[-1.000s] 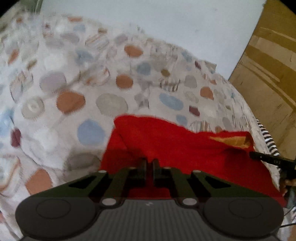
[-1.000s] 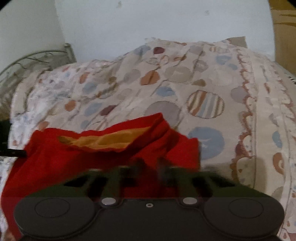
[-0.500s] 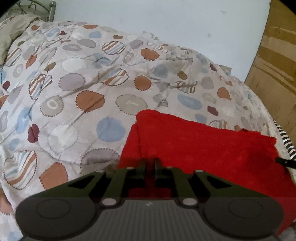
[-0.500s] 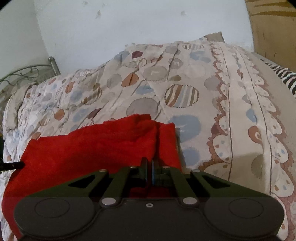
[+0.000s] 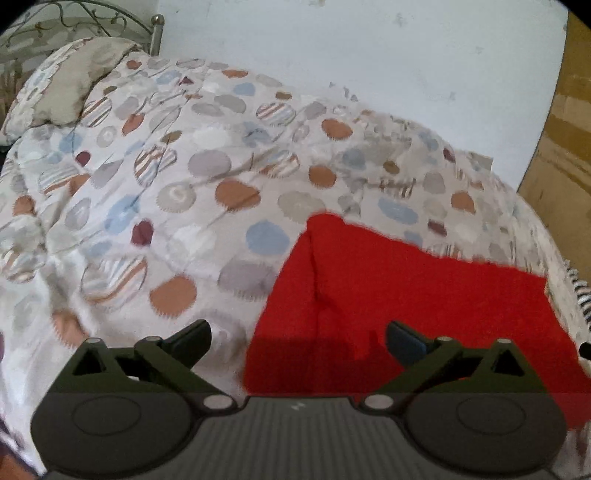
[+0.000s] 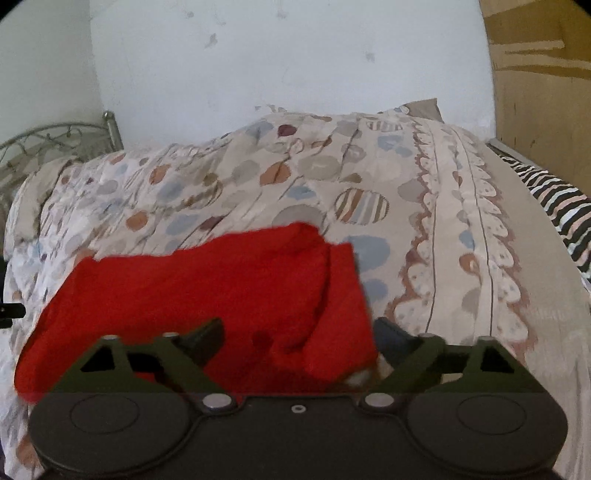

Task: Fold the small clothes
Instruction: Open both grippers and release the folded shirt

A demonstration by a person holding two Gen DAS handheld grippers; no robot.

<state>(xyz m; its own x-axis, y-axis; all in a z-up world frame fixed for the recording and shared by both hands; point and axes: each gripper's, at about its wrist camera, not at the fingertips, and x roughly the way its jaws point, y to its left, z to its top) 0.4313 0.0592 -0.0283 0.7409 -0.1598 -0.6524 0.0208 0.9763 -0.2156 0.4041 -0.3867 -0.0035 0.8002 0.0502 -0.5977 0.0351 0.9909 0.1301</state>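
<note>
The red garment (image 5: 406, 306) lies flat on the bed, folded into a rough rectangle on the patterned quilt (image 5: 184, 192). In the left wrist view it fills the area from about 3 to 5 o'clock. In the right wrist view it spreads from the centre toward 8 o'clock, with a doubled layer and a raised ridge near its right edge. Its top edge looks fairly even, so one fold seems to be laid down, and the cloth rests under its own weight.

The left claw (image 5: 297, 338) has just been opening and its fingers now stand wide apart. The garment's left edge lies between them, but neither pad presses on it. The right claw (image 6: 297, 334) has likewise just been opening. Its fingers straddle the garment's right corner with nothing pinched. Each claw sits at its own side of the cloth, which fits a hold on two matching corners that is now given up so the fold stays put.

Beyond the quilt, a pillow (image 5: 74, 85) and a metal bedhead (image 5: 74, 14) lie at about 10 o'clock in the left view. A striped cloth (image 6: 561, 214) lies at 3 o'clock in the right view, beside a wooden panel (image 6: 543, 74).
</note>
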